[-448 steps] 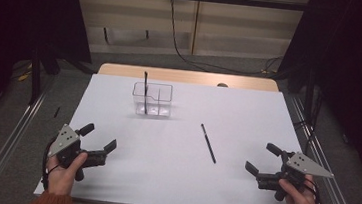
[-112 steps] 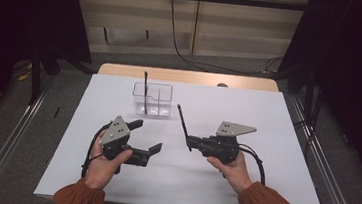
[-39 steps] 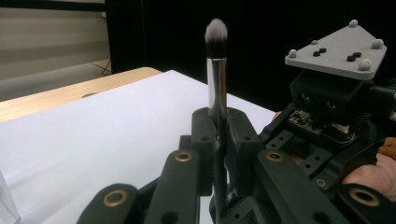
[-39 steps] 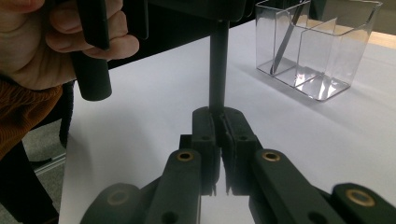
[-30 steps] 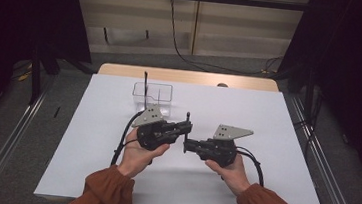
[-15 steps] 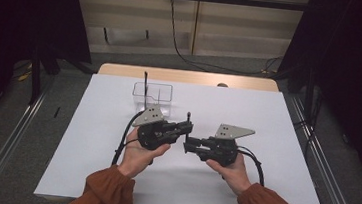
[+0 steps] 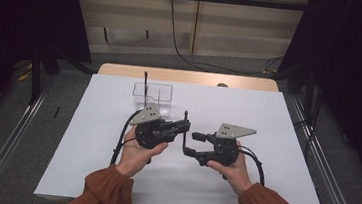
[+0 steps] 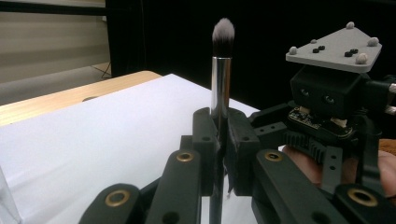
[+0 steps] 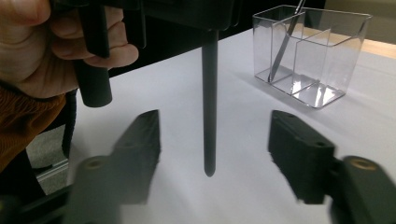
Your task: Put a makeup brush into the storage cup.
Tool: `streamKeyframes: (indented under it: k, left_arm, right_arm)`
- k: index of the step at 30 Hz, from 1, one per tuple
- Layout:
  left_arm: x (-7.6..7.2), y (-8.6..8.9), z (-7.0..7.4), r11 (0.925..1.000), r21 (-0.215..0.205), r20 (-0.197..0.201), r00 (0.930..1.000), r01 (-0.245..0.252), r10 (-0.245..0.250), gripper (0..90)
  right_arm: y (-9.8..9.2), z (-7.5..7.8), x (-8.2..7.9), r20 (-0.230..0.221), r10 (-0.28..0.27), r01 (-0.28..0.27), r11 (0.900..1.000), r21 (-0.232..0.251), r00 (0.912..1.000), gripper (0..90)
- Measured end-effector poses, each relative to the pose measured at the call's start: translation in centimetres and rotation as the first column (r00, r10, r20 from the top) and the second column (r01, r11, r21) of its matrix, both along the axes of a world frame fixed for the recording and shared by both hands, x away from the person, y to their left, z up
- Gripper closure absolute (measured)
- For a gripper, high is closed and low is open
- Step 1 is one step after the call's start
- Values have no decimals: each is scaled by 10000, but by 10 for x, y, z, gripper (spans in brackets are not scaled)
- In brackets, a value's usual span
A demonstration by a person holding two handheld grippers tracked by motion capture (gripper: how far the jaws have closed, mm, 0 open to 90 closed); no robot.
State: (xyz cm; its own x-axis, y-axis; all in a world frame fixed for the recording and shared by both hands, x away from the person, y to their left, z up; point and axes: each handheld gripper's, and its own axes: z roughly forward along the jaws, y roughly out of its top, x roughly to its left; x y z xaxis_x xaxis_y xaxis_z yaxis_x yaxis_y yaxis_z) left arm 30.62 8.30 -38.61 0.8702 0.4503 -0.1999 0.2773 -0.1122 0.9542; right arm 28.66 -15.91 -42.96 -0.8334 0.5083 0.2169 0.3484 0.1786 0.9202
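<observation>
The left gripper (image 7: 184,128) clamps its jaws on the upright black-handled, silver-ferruled makeup brush (image 8: 221,84); the right gripper (image 9: 212,154) has just been opening, jaws wide, handle hanging untouched between them. A loose clamp could let it tilt, missing the clear plastic divided organizer (image 9: 312,51).

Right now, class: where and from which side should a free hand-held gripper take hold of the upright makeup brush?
Grip the bare black handle below the left hand-held gripper, coming in level from the side: the makeup brush stands upright, bristles up, its lower handle hanging free.
</observation>
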Motion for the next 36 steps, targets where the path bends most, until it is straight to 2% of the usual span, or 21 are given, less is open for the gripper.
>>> streamKeyframes:
  k: [7, 11, 13, 23, 31, 36]
  left_arm:
    - [1, 3, 0, 10000, 19, -61, 9999, -96, 97, 841]
    - [2, 4, -1, 9999, 45, -101, 9999, -120, 120, 841]
    - [3, 6, 0, 9998, 88, -90, 9998, -151, 152, 841]
    - [4, 14, 2, 9993, 87, -74, 9993, -352, 353, 841]
    - [6, 21, 3, 9985, 97, -85, 9985, -536, 537, 841]
    - [7, 26, 3, 9979, 140, -101, 9980, -629, 630, 841]
  right_arm:
    - [-2, 0, 1, -21, -123, 123, 9999, -23, 9999, 109]
    - [-2, 0, 1, 7, -153, 153, 9998, -136, 9999, 57]
    - [-4, 1, 1, -110, -28, 29, 10000, 10, 9999, 28]
    - [-11, 2, 2, 111, -519, 519, 9987, -3, 9986, 37]
    - [-16, 1, -1, 582, -929, 931, 9957, -2, 9940, 31]
    - [-24, 2, -3, 552, -1179, 1174, 9930, 114, 9915, 31]
